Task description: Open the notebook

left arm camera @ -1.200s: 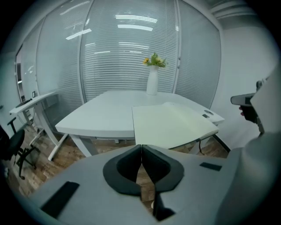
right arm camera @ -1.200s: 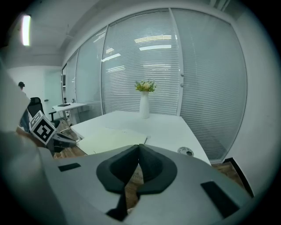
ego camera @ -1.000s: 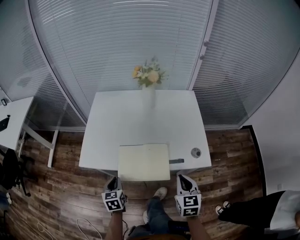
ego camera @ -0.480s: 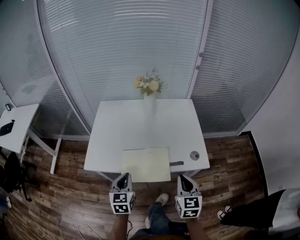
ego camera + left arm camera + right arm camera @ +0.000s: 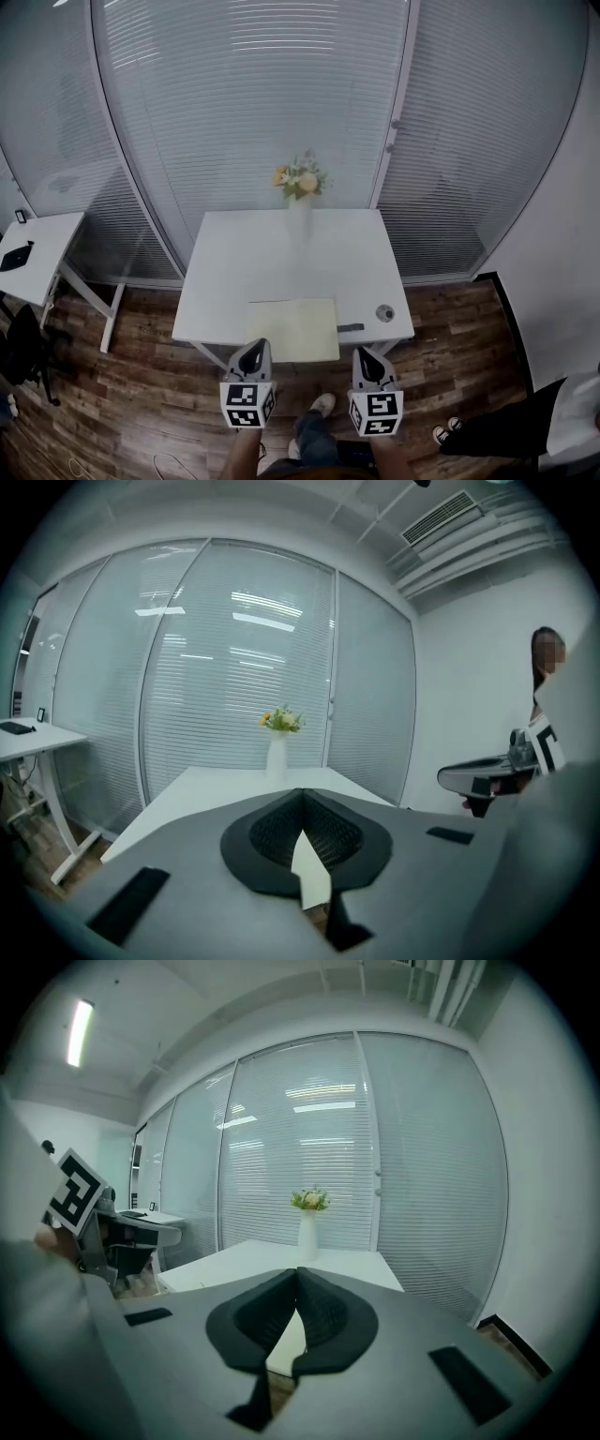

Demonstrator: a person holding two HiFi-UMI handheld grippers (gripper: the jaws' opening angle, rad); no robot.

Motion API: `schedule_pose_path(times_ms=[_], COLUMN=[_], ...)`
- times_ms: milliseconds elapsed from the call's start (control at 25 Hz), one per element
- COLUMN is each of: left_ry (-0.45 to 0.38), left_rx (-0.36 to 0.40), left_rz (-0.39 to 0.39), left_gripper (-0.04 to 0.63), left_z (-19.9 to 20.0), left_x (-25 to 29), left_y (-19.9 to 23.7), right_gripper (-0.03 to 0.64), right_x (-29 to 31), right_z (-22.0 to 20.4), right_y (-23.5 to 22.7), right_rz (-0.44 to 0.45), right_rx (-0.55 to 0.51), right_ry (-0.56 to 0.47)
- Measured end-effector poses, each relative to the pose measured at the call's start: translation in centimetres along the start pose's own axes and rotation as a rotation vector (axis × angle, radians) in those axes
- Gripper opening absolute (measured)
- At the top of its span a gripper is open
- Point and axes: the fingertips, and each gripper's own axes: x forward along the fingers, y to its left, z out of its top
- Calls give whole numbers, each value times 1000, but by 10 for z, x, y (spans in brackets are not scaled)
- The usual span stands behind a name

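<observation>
Head view showed the left tool (image 5: pixel 255 347) and the right tool (image 5: pixel 365 354) side by side, both clenched on nothing and held short of the white surface (image 5: pixel 281 253). The notebook (image 5: pixel 292 330) lay shut ahead of them and lower down. Its left edge was about in line with the left tool, and its right edge fell just inside the right tool's line. Its near edge seemed to jut past the rim of the surface toward the tools. A dark bar (image 5: pixel 352 327) and a round thing (image 5: pixel 384 312) sat ahead of the right tool, beside the notebook. A vase of flowers (image 5: pixel 300 183) stood far ahead at the back.

The step in hand looked like the approach. I judged that one tool should spread its jaws before arriving, come in low at the cover's free edge and pinch the cover alone. The other tool should press on the rest of the notebook so the overhanging book would not slide or tip. The right tool would also need to steer clear of the dark bar.

No view showed which side carried the spine. In both gripper views the tool bodies hid the near surface, leaving only a pale sliver behind the closed tips, either notebook or surface. The round thing was too small to identify. A person (image 5: pixel 487 427) off to the right of the right tool was cut off by the frame
</observation>
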Motion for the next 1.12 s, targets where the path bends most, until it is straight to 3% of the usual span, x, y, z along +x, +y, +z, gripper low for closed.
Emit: schedule_pose_path(times_ms=[1120], left_ry=[-39], left_rx=[-11], left_rz=[-4], left_gripper=[23], left_z=[8], left_x=[-14], left_y=[-5], right_gripper=[12], right_x=[-13], right_z=[3], right_y=[2], right_rz=[-3], right_rx=[-10], right_ry=[-14])
